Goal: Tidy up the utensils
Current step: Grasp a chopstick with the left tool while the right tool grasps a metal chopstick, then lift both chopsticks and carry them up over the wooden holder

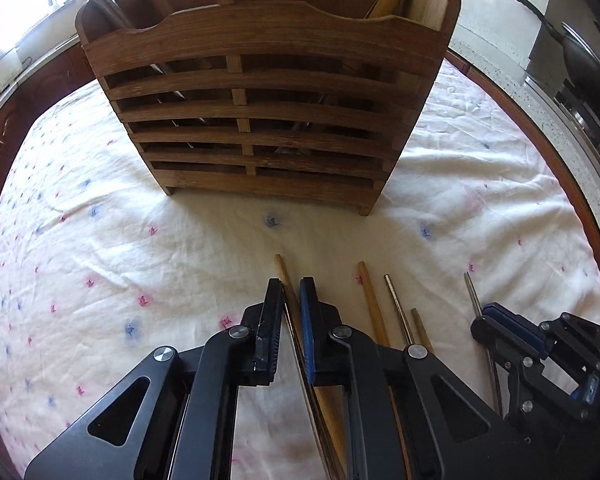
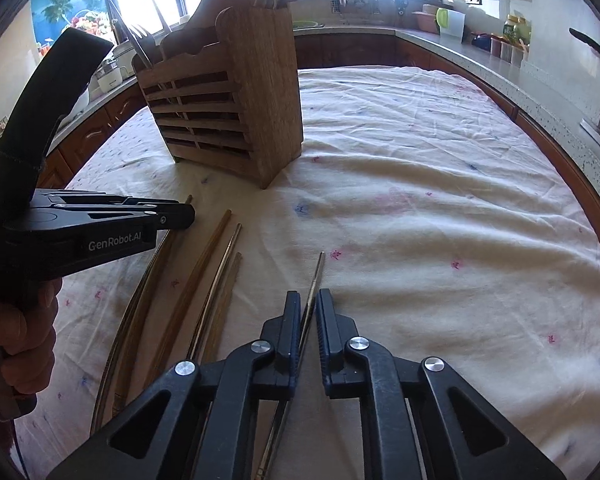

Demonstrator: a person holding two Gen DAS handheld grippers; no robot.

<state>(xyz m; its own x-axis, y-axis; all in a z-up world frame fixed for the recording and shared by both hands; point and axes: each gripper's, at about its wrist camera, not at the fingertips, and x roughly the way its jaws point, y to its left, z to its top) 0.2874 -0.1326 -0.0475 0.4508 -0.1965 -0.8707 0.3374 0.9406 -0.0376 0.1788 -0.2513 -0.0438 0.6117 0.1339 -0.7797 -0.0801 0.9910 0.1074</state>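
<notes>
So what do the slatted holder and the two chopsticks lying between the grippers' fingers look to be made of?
The slatted holder looks like bamboo or wood: brown, with visible grain and a matte finish. The chopstick between the left gripper fingers looks like wood or bamboo too, tan and dull. The one between the right gripper fingers seems metal, grey with a slight sheen.

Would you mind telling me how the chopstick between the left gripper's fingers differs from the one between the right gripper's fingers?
The left gripper straddles a wooden chopstick: tan and thicker. The right gripper straddles a metal chopstick: grey, shiny and thinner. The wooden one lies nearer the wooden utensil holder. Both lie flat on the tablecloth, pointing towards the holder.
</notes>
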